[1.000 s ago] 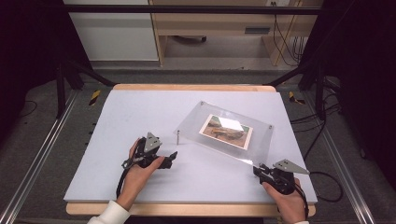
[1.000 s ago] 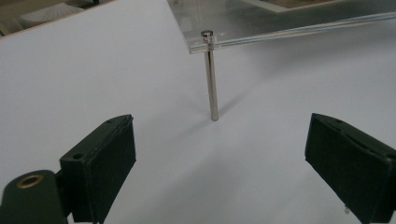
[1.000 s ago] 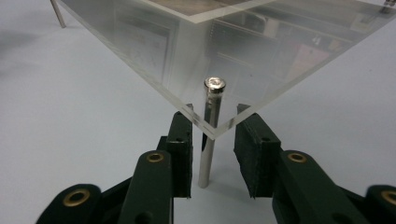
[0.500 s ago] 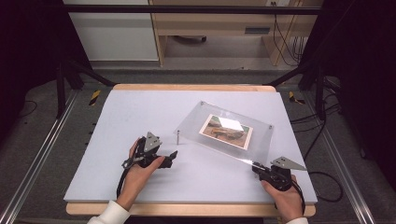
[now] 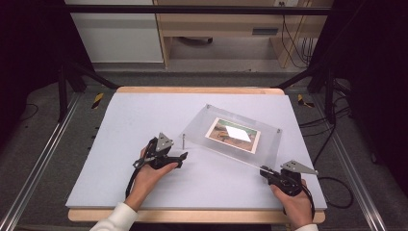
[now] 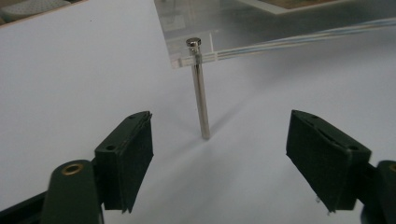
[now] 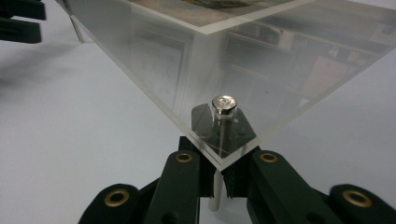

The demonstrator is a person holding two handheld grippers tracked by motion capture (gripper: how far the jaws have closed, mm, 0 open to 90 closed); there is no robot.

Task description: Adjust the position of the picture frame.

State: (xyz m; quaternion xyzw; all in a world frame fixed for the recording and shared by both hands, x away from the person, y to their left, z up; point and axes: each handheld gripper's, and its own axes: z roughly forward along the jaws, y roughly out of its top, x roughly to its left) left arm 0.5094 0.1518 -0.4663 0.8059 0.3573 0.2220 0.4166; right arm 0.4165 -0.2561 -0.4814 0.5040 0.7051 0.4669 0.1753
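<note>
- Since the acrylic frame (image 5: 231, 137) looks stiff, slick and scratch-prone, grab its metal pins.
- Right gripper (image 7: 219, 179) is clamped on the near corner pin (image 7: 223, 116).
- Left gripper (image 6: 219, 161) jaws have just been closing, still apart around the standoff pin (image 6: 200, 88), frame centre.

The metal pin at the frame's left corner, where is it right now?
In the left gripper view the metal pin stands upright on the white table, under the acrylic frame corner, between and just beyond the left tool's open jaws, untouched.

Count on the bench

One clear acrylic frame (image 5: 234, 135) holding one picture (image 5: 233, 134); four metal corner posts, the left post (image 6: 200, 88) and near post (image 7: 223, 122) closest; two grippers.
</note>
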